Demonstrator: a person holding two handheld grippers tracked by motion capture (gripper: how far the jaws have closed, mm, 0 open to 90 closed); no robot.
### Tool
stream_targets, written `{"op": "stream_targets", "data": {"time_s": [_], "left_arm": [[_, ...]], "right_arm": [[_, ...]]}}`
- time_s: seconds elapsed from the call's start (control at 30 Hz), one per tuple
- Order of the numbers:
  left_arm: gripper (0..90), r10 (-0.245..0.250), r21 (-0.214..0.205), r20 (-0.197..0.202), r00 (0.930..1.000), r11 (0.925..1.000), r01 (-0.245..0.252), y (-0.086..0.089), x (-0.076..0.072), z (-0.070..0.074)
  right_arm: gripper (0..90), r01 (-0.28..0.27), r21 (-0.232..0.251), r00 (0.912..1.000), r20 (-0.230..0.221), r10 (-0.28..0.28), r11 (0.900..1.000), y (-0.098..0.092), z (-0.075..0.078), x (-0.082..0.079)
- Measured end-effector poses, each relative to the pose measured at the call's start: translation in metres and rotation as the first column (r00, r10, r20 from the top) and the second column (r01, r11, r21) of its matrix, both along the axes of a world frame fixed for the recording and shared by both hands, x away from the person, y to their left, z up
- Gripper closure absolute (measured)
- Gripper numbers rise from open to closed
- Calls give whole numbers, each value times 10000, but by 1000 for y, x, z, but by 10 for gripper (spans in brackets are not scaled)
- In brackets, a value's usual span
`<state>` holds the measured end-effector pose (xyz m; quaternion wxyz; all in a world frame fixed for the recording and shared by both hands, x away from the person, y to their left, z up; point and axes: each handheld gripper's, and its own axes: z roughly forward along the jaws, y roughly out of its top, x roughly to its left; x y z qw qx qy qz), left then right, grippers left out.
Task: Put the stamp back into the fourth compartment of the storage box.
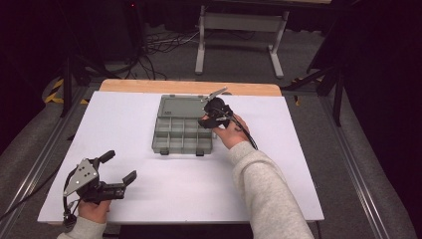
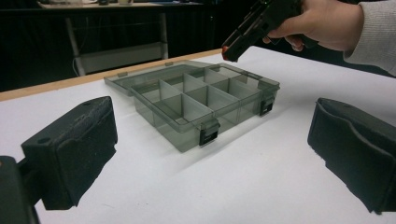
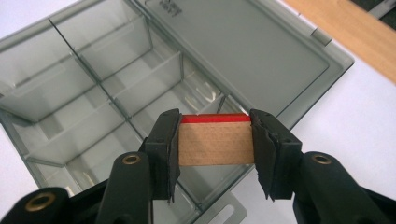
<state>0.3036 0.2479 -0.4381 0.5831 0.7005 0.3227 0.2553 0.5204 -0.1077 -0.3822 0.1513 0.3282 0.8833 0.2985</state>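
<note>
We start with the wooden block (image 3: 216, 141), a small piece with a red-painted far face, clamped between the pads of the right gripper (image 3: 215, 140), its long side spanning the gap from one jaw to the other. Directly under and beyond it lies the open compartment box (image 1: 182, 135), smoky grey plastic, its lid (image 3: 247, 49) folded flat toward the wooden table edge (image 1: 189, 87). In the right gripper view the block hangs over the row of cells next to the hinge, near the box's corner; we judge the next move is a short descent into one of those cells, though which exact cell sits beneath it is hard to tell through the clear dividers. The block's length looks close to the width of a cell, so it may need squaring to the dividers before release.

Outward on the white tabletop (image 1: 164, 189), the left gripper (image 1: 118, 172) rests well apart from the box at the near left, jaws spread wide and holding nothing. The right hand (image 1: 230, 130) is clearly the nearer one.
</note>
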Motion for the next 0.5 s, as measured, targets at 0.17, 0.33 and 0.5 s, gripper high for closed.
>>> {"op": "stream_targets", "data": {"time_s": [0.17,0.33,0.5], "left_arm": [[20,1,2,6,10000,10000,-1,0,0,0],[20,7,-48,12,10000,10000,-7,0,0,0],[20,6,-15,-4,10000,10000,-6,1,0,0]], "right_arm": [[551,17,-149,9997,-233,-20,9999,1,-6,2],[551,19,-253,9998,-201,-24,9997,3,-8,2],[551,43,-394,9997,-222,-51,9992,4,-11,4]]}}
